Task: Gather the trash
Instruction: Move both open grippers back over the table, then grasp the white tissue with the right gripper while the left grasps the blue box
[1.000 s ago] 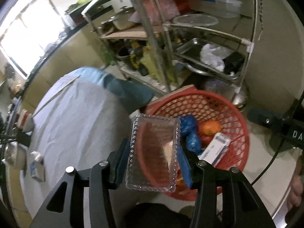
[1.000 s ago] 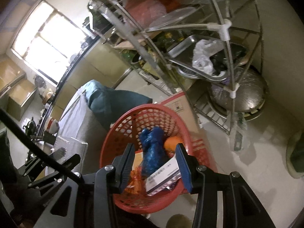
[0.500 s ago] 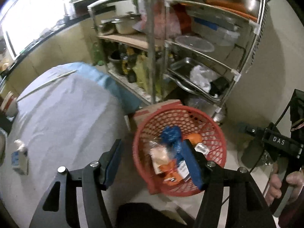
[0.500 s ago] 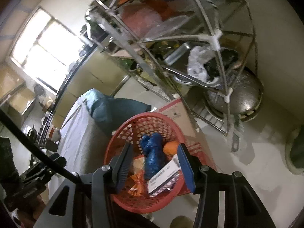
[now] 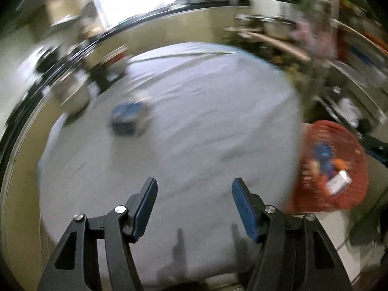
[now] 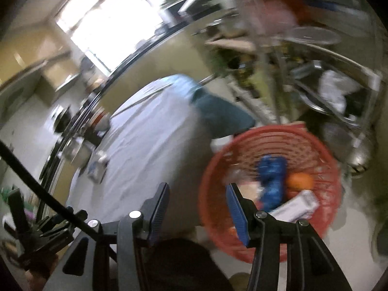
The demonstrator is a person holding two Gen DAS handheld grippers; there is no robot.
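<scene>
My left gripper (image 5: pixel 194 189) is open and empty over the near part of a table under a pale cloth (image 5: pixel 194 121). A small blue-and-white carton (image 5: pixel 129 118) lies on the cloth to its far left, blurred. The red mesh basket (image 5: pixel 356 169) stands on the floor off the table's right edge, holding a blue bag, an orange item and a white box. My right gripper (image 6: pixel 197 189) is open with nothing between its fingers, above the gap between the table and the red basket (image 6: pixel 327 150). The same carton (image 6: pixel 97 169) shows at the left.
A metal rack (image 6: pixel 315 72) loaded with trays, pans and bags stands behind the basket. A metal pot (image 5: pixel 72 97) and jars sit at the table's far left edge. A counter with a window runs behind the table. The other hand's gripper frame (image 6: pixel 36 237) shows at lower left.
The left gripper let the clear plastic tray fall into the basket, opened, and swung left over the table. The right gripper opened a little and swung left, so the basket now lies to its right.
</scene>
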